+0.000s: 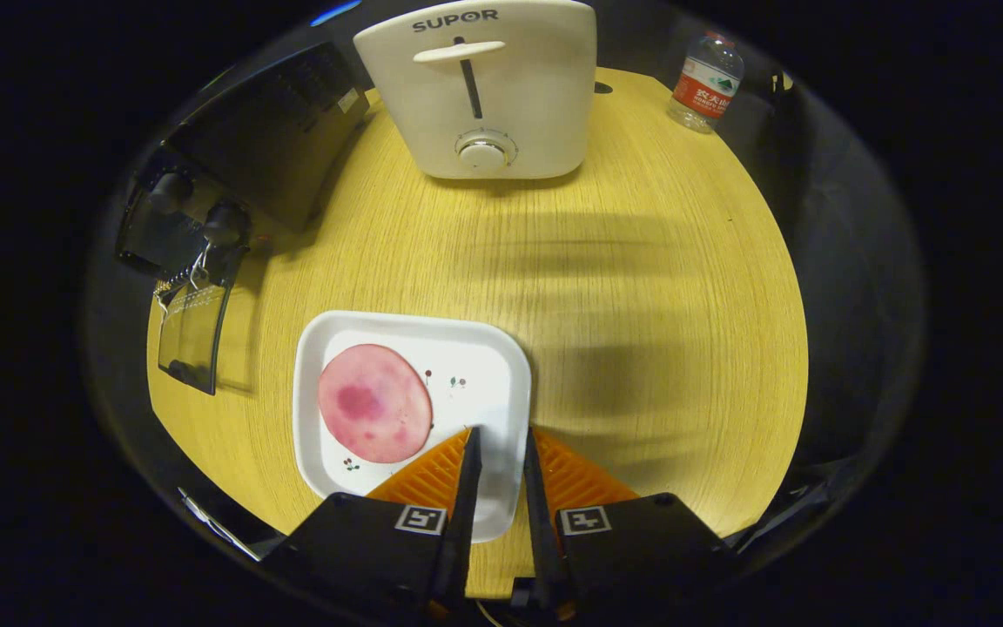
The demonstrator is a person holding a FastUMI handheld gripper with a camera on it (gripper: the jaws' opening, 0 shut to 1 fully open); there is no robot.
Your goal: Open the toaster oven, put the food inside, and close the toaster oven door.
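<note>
Oven point(232, 165): at the desk's point(641, 287) left edge, door already down.
Food point(374, 402): not in yet, on plate point(484, 366).
Gripper point(500, 440): fingers nearly together, holding nothing.

A round table point(641, 287) with a pale yellow wood-grain top carries everything. A white pop-up toaster point(480, 87) stands at its far side, a plastic water bottle point(707, 83) near the far rim beside it. A black toaster oven point(240, 165) sits on the other side, its glass door point(192, 335) folded down. Nearer lies a white square plate point(475, 383) holding a round pink slice of meat point(374, 402)
</note>
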